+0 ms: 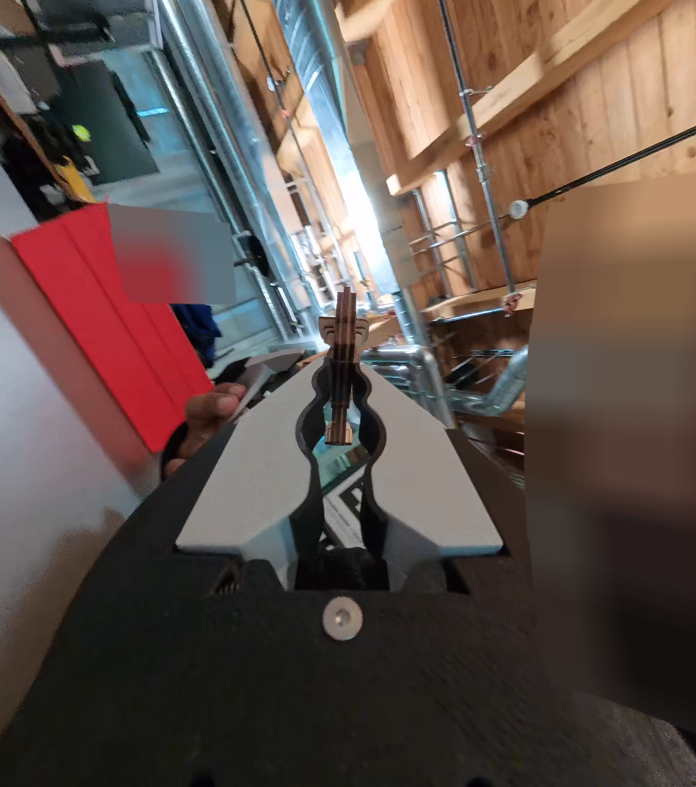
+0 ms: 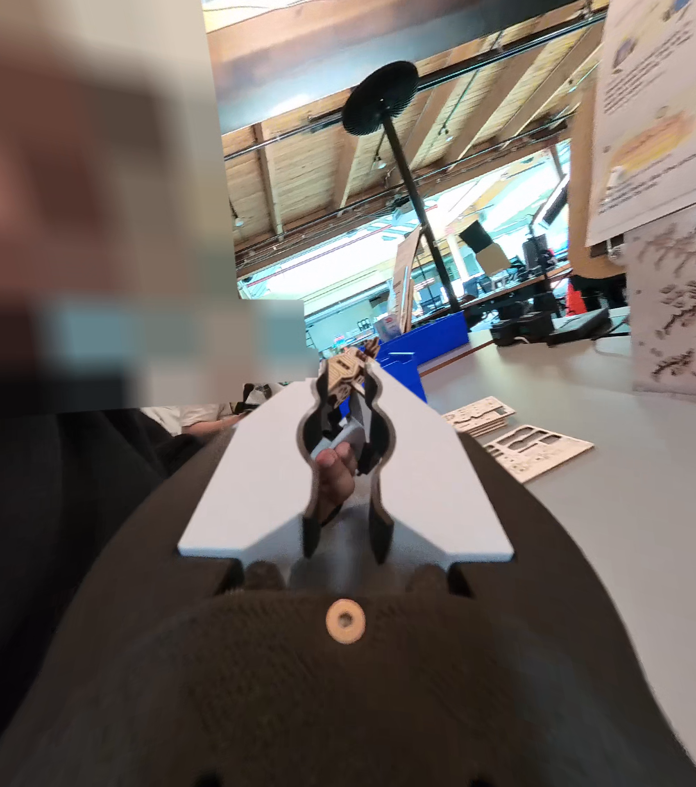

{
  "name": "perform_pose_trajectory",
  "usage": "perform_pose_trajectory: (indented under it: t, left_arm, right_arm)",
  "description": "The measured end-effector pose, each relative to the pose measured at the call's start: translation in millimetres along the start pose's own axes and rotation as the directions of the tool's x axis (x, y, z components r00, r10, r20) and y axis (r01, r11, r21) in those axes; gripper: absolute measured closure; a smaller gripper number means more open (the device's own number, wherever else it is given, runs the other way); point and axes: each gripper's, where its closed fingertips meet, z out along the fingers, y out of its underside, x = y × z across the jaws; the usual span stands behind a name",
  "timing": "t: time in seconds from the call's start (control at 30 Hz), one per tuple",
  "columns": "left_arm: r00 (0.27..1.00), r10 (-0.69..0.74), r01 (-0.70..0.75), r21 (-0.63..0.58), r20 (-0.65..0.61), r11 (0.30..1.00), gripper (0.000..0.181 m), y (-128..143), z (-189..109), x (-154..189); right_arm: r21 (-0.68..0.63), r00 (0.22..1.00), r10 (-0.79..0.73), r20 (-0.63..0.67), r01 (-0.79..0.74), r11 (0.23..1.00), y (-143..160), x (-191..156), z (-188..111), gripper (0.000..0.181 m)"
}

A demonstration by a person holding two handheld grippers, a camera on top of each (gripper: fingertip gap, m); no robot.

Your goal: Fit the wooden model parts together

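My left gripper (image 1: 341,362) is shut on a layered wooden model assembly (image 1: 342,340), held edge-on and raised toward the ceiling; its lower end shows between the fingers. My right gripper (image 2: 348,374) is shut on a flat engraved wooden model part (image 2: 344,374), tilted up above the table. Beyond and between the right fingers I see the other gripper's grey finger (image 2: 344,438) and the hand (image 2: 333,477) holding it. In the left wrist view a hand (image 1: 205,417) and a grey gripper finger (image 1: 261,374) sit left of my fingers.
Punched-out wooden sheets (image 2: 537,451) lie on the white table (image 2: 593,553) at right. A blue bin (image 2: 422,340) stands behind them. Instruction sheets (image 2: 669,106) hang at the right edge. A red panel (image 1: 103,319) stands left; wooden ceiling beams (image 1: 508,106) and metal pipes are overhead. About 8 centimeters separates my left fingertips from my right.
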Motion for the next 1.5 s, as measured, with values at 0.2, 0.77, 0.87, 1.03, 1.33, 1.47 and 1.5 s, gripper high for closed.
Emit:
perform_pose_trajectory:
  t: [0.2,0.77,0.87,1.03,1.33,1.47,1.5]
  left_arm:
    - [0.967,0.213,-0.205,-0.069,0.140,0.976,0.175,2.8,0.9,-10.3]
    - [0.914,0.341,-0.310,-0.165,0.219,0.936,0.174,16.6,3.1,-23.7]
    - [0.909,0.356,-0.321,-0.178,0.216,0.930,0.155,16.6,3.4,-24.0]
    - [0.856,0.438,-0.390,-0.215,0.274,0.896,0.147,5.6,-0.7,-31.0]
    - [0.691,0.603,-0.533,-0.283,0.398,0.798,0.150,-12.1,-11.3,-41.6]
    - [0.761,0.526,-0.445,-0.286,0.380,0.849,0.153,0.6,-8.6,-46.8]
    - [0.770,0.507,-0.431,-0.272,0.386,0.861,0.153,-0.1,-9.4,-47.8]
  right_arm:
    - [-0.082,0.997,0.002,-0.072,-0.008,0.997,17.8,7.4,5.7,0.148]
    - [-0.100,0.937,0.337,-0.092,-0.346,0.933,50.9,7.3,20.6,0.168]
    - [-0.068,0.933,0.347,-0.096,-0.354,0.933,43.4,10.6,16.5,0.169]
    - [-0.081,0.942,0.285,-0.178,-0.303,0.950,35.7,25.8,3.0,0.168]
    - [-0.191,0.962,0.051,-0.269,-0.106,0.976,40.2,32.4,0.4,0.168]
    - [-0.226,0.979,-0.095,-0.179,0.052,0.973,41.0,9.0,13.7,0.168]
    - [-0.221,0.975,-0.122,-0.184,0.079,0.972,39.9,7.2,15.4,0.168]
